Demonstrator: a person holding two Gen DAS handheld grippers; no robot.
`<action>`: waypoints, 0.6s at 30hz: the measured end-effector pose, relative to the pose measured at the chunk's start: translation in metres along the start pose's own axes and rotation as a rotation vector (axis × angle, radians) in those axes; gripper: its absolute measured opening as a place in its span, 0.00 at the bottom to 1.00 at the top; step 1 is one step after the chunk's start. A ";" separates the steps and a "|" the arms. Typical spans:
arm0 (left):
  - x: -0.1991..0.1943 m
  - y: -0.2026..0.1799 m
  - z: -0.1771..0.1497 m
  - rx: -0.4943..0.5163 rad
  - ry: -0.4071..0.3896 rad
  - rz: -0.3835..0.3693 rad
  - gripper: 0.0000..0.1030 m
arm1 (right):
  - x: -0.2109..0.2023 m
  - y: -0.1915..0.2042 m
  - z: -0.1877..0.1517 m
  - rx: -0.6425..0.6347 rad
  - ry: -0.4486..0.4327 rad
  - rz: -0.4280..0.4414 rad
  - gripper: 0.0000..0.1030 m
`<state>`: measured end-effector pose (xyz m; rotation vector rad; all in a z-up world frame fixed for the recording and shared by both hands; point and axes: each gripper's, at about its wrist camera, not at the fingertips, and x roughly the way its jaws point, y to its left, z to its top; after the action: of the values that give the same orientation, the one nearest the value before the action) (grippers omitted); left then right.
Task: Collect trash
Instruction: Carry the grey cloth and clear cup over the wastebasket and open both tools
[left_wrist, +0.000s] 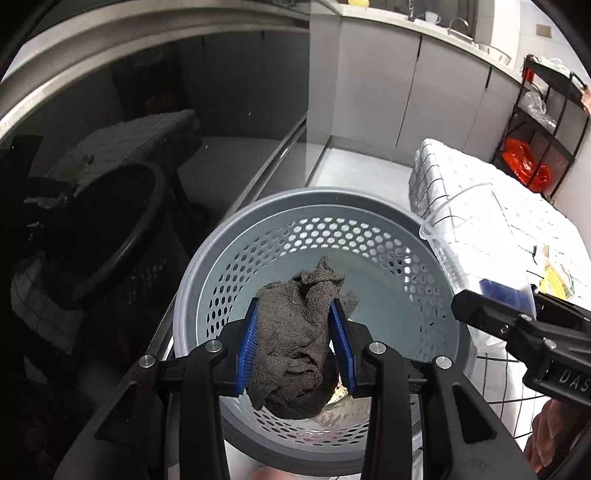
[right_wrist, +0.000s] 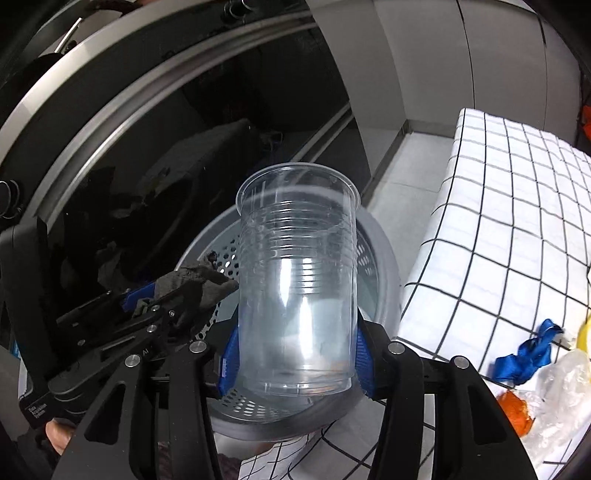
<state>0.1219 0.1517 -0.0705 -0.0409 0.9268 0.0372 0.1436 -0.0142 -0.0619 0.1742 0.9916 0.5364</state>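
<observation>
Your left tongs (left_wrist: 295, 332) are clamped on a crumpled gray rag (left_wrist: 299, 339), their 2 blue pads (left_wrist: 245, 350) pressed against its sides, holding it above the open mouth of a gray perforated bin (left_wrist: 388, 240). The rag hangs over the near half of the bin, not touching the bin's pale floor as far as the left view shows.

Your right tongs (right_wrist: 295, 354) are closed on a clear ribbed plastic cup (right_wrist: 295, 277), gripping it near its base with the rim pointing away from you. In the right view the cup sits in front of the bin (right_wrist: 384, 266), with the rag (right_wrist: 199, 280) and left tongs (right_wrist: 159, 299) to its left. In the left view the cup (left_wrist: 476, 240) hovers at the bin's right edge, beside the right tongs (left_wrist: 498, 295).

A desk under a white cloth with black grid lines (right_wrist: 517, 221) stands just right of the bin, carrying a blue ribbon (right_wrist: 532, 350), crumpled clear plastic (right_wrist: 561, 387) and an orange scrap (right_wrist: 515, 406). A dark glass door (left_wrist: 129, 166) fills the left. A black shelf rack (left_wrist: 543, 122) with an orange bag (left_wrist: 524, 162) stands far right.
</observation>
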 end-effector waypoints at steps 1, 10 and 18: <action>0.001 0.001 0.000 -0.004 0.006 -0.001 0.35 | 0.003 0.000 -0.001 0.001 0.008 -0.002 0.48; 0.004 0.008 -0.001 -0.021 0.033 -0.014 0.40 | 0.007 0.001 -0.006 0.009 0.031 -0.012 0.51; 0.001 0.013 0.001 -0.049 0.018 -0.012 0.67 | 0.005 -0.004 -0.003 0.028 0.012 -0.010 0.67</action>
<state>0.1227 0.1648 -0.0711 -0.0922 0.9435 0.0486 0.1450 -0.0152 -0.0689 0.1909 1.0111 0.5153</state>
